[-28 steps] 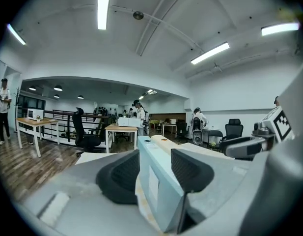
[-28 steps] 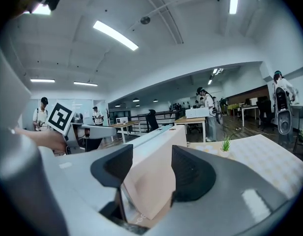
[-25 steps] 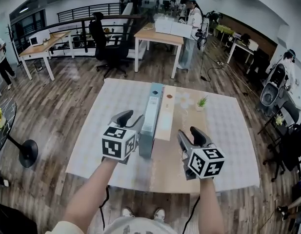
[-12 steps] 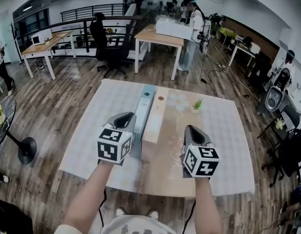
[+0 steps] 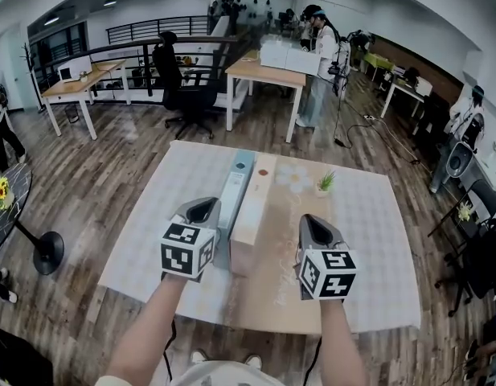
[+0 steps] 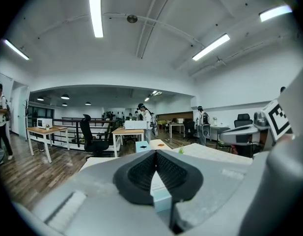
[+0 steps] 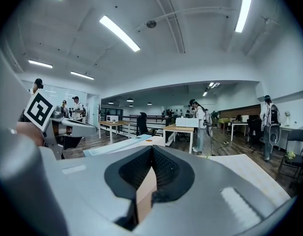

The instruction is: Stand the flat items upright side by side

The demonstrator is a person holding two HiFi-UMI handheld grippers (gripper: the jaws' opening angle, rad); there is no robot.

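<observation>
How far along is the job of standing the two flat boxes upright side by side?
Done: the blue box and the beige box stand on edge, side by side, on the table. In hand: nothing. The left gripper and the right gripper have just been closing, with nothing between their jaws. Left: apparently nothing, as no flat item lies down.

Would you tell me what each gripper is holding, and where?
Nothing: the left gripper and right gripper have just closed empty, either side of the blue box and beige box.
</observation>
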